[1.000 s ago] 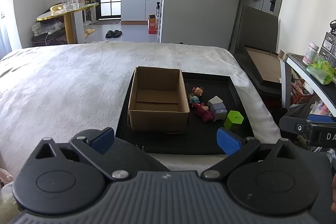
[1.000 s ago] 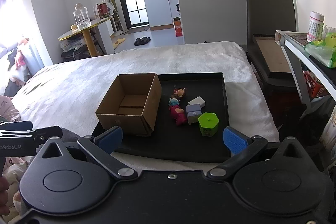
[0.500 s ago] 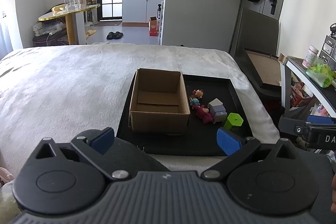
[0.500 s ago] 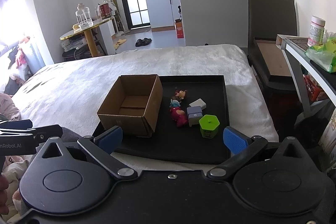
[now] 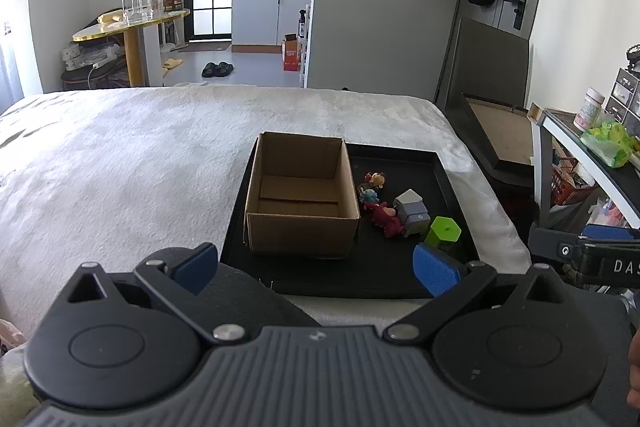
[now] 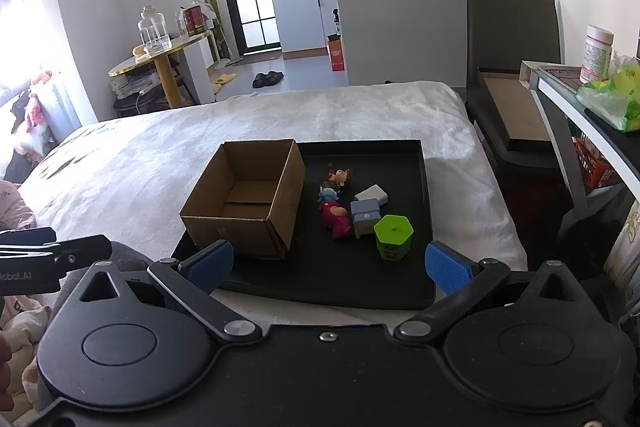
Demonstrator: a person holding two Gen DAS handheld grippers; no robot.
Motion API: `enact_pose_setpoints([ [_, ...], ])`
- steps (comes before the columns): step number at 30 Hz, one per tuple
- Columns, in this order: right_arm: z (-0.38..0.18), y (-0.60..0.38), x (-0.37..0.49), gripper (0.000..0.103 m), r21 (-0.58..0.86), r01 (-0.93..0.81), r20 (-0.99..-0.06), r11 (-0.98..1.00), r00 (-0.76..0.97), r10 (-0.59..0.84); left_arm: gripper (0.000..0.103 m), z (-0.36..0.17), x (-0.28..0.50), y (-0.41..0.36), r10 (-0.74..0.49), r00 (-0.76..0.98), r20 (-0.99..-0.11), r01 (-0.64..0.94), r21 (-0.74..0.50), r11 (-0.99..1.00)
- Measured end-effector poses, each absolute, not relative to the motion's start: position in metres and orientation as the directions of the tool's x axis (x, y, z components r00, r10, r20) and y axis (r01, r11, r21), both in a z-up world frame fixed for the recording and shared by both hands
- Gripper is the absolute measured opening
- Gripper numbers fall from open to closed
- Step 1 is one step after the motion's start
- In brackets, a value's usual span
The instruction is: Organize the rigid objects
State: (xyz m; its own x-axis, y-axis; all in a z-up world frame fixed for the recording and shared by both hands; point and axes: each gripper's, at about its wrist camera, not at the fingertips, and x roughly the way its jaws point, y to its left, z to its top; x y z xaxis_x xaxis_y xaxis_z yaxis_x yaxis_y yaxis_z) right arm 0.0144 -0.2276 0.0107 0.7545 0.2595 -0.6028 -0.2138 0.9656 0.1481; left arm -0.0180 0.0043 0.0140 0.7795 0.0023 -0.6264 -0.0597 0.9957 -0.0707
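An open cardboard box [image 5: 302, 203] [image 6: 248, 199] stands empty on the left half of a black tray [image 5: 448, 183] [image 6: 400, 275] on a white bed. To its right lie small toys: a brown figure [image 6: 340, 177], a blue one [image 6: 329, 193], a magenta one [image 5: 386, 219] [image 6: 335, 217], a white block [image 6: 372, 195], a grey-purple block [image 5: 414, 217] [image 6: 365, 215] and a green hexagonal container [image 5: 442, 233] [image 6: 393, 237]. My left gripper [image 5: 316, 269] and right gripper [image 6: 328, 267] both hang open short of the tray's near edge, holding nothing.
The white bed [image 5: 120, 155] spreads to the left and behind the tray. A dark chair with a cardboard sheet [image 6: 516, 107] and a cluttered shelf [image 6: 592, 99] stand on the right. A round gold table [image 5: 128, 27] is far back left.
Both cameras have drifted slightly, so the tray and box sit a little lower in each view. The toys and box have not moved; both grippers stay open.
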Motion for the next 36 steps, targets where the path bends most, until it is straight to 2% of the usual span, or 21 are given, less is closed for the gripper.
enact_pose_setpoints([
  [15, -0.005, -0.23, 0.02, 0.103, 0.152, -0.185, -0.625, 0.971, 0.743, 0.239, 0.103, 0.012, -0.009, 0.008, 0.011, 0.785, -0.619, -0.057, -0.055, 0.997],
  [26, -0.018, -0.235, 0.031, 0.103, 0.135, -0.172, -0.617, 0.976, 0.756, 0.219, 0.103, -0.003, 0.015, 0.023, -0.02, 0.762, -0.647, -0.054, -0.093, 0.994],
  [36, -0.032, -0.243, 0.047, 0.103, 0.151, -0.145, -0.629, 0.978, 0.749, 0.208, 0.103, -0.014, 0.034, 0.028, 0.032, 0.751, -0.66, -0.102, -0.067, 0.992],
])
